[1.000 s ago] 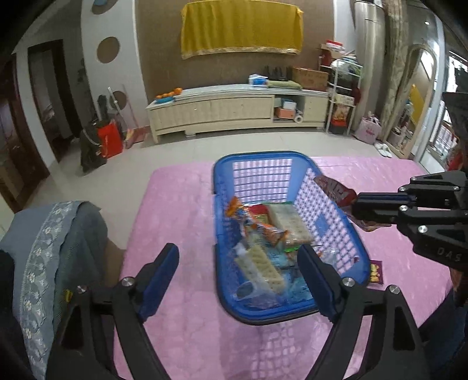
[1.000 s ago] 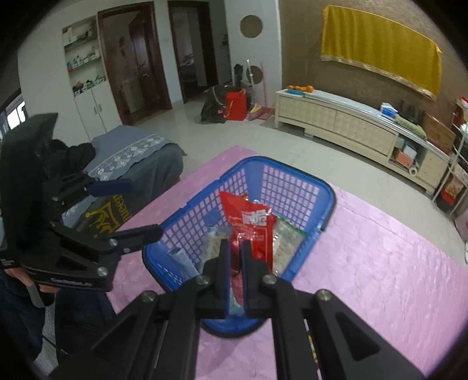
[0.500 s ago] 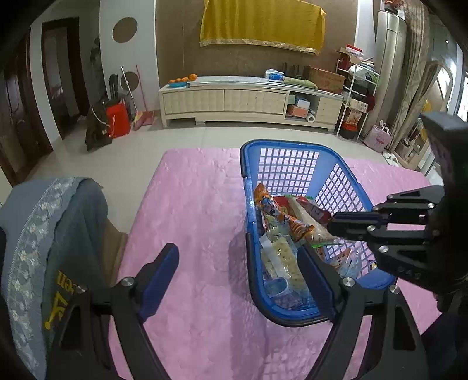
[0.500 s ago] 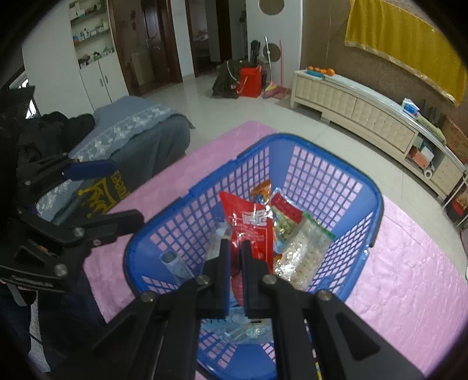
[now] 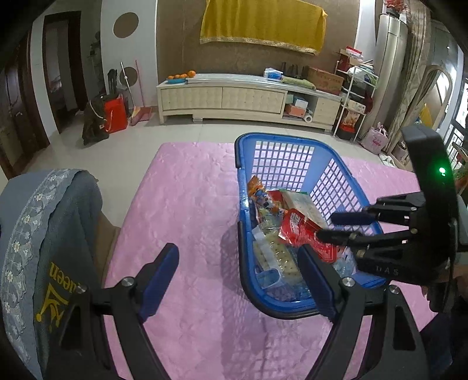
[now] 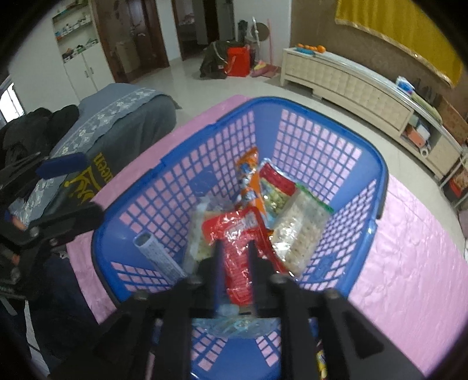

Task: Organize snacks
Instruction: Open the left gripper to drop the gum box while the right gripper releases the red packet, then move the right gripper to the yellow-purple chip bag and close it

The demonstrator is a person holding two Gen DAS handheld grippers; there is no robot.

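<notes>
Item: blue plastic lattice basket (image 6: 377, 187), resting on a pink quilted cover (image 5: 187, 204); also seen from the left wrist view (image 5: 292, 140), standing toward the right side of the cover. Contents, in a loose pile on the basket floor: a red foil snack packet (image 6: 237, 236), uppermost; an orange packet (image 6: 251, 181) behind it toward the far wall; a red-topped clear bag of pale green pieces (image 6: 276, 190) just beside the orange one; a clear pack of pale crackers (image 6: 298, 233) to the right of the red packet, leaning toward the right wall; a second cracker pack (image 5: 278, 254) lower in the pile; a grey perforated tube-shaped item (image 6: 159, 254) along the left wall. Right gripper (image 6: 234, 257): lowered into the basket, its two fingers a narrow gap apart with the red foil packet lying between them; the pads stand slightly off the packet's sides, so the grip reads as released rather than clamped. The same gripper appears in the left wrist view (image 5: 333, 226), reaching over the basket's right rim. Left gripper (image 5: 237, 263): spread wide and holding nothing, hovering above the cover at the basket's near left side. Surroundings: a grey embroidered bedspread (image 5: 32, 222) left of the cover; a cream low cabinet (image 5: 234, 99) against the far wall, beneath a yellow cloth (image 5: 263, 23).
</notes>
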